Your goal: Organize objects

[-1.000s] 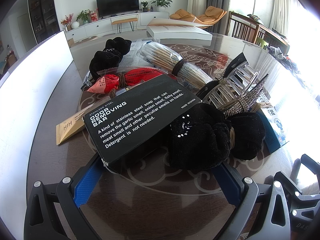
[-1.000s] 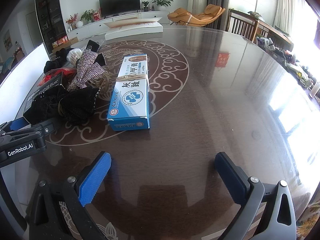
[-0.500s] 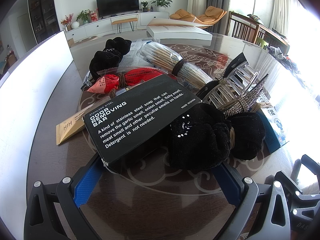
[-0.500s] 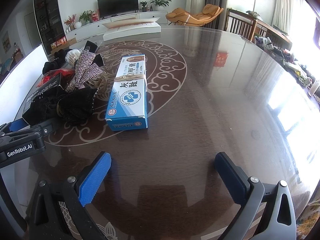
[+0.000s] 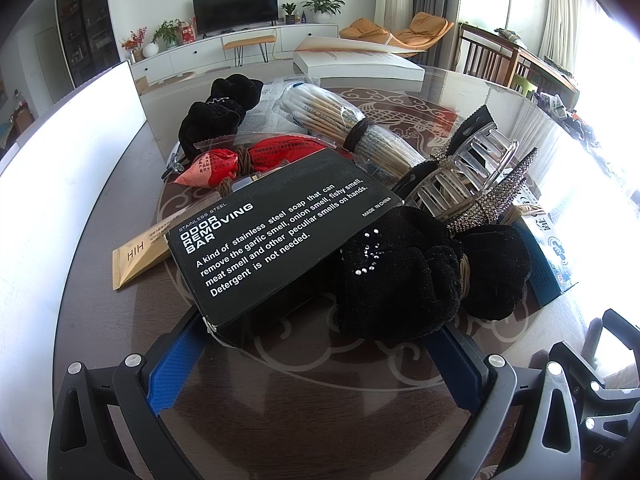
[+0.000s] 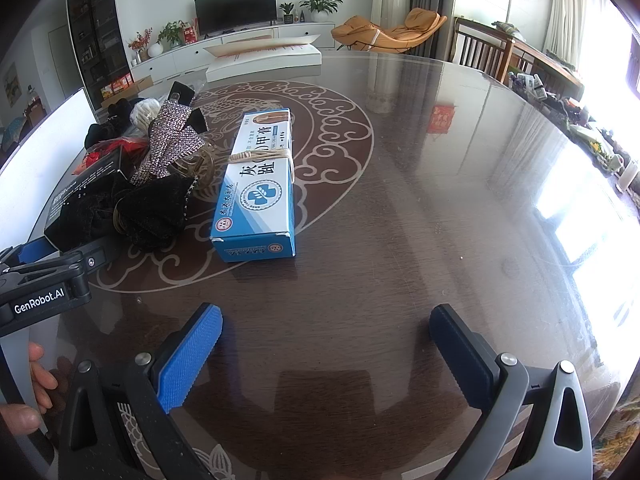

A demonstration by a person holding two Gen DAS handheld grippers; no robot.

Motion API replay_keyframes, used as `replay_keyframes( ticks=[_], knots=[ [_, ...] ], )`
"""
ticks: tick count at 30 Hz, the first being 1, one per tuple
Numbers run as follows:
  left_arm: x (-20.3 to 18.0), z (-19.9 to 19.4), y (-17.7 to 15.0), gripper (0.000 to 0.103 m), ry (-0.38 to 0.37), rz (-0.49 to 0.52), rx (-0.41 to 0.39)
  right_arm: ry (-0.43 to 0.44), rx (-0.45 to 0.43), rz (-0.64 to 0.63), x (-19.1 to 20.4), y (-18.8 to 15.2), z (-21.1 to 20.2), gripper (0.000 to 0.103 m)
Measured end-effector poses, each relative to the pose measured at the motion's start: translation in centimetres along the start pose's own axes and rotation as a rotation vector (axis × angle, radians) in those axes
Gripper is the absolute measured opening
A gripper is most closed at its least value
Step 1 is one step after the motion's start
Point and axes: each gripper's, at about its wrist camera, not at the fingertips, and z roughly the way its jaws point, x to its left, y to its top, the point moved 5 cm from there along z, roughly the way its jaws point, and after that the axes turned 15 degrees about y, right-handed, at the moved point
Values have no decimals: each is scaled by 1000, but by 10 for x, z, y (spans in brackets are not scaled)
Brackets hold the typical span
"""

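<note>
In the left wrist view a black box (image 5: 280,232) printed "ODOR REMOVING BAR" lies in a pile, a black rhinestone scrunchie (image 5: 400,276) against its right side. Behind them are a clear hair claw (image 5: 460,176), a bundle of brushes (image 5: 352,132), a red packet (image 5: 240,156) and a tan sachet (image 5: 136,256). My left gripper (image 5: 316,356) is open, its blue pads flanking the near edges of the box and scrunchie. A blue medicine box (image 6: 260,184), tied with string, lies right of the pile. My right gripper (image 6: 324,344) is open over bare table, holding nothing.
A white carton (image 6: 264,56) sits at the far side of the round glass-topped table (image 6: 440,200). A white panel (image 5: 60,160) runs along the left. The left gripper's body (image 6: 48,280) and a person's fingers (image 6: 36,380) show at the right view's left edge.
Nothing on the table has moved. The right wrist view shifted slightly, and fingers of a hand now show at its lower left.
</note>
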Motion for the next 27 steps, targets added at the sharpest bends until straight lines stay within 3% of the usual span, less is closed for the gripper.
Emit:
replay_keyframes(
  ticks=[4, 7, 11, 17, 21, 26, 27],
  knots=[
    [2, -9, -13, 103, -58, 94, 28, 2, 0, -1, 0, 0, 0, 103],
    [20, -28, -46, 103, -89, 156, 57, 1, 0, 0, -1, 0, -1, 103],
    [51, -41, -68, 103, -78, 147, 102, -3, -1, 2, -1, -1, -2, 103],
    [59, -43, -7, 103, -73, 79, 9, -3, -1, 2, -1, -1, -1, 103],
    [29, -28, 32, 103, -148, 171, -18, -3, -1, 2, -1, -1, -2, 103],
    [-7, -9, 54, 103, -221, 291, -34, -3, 0, 1, -1, -1, -1, 103],
    [-11, -14, 54, 98, -252, 292, -49, -3, 0, 1, -1, -1, -2, 103]
  ],
)
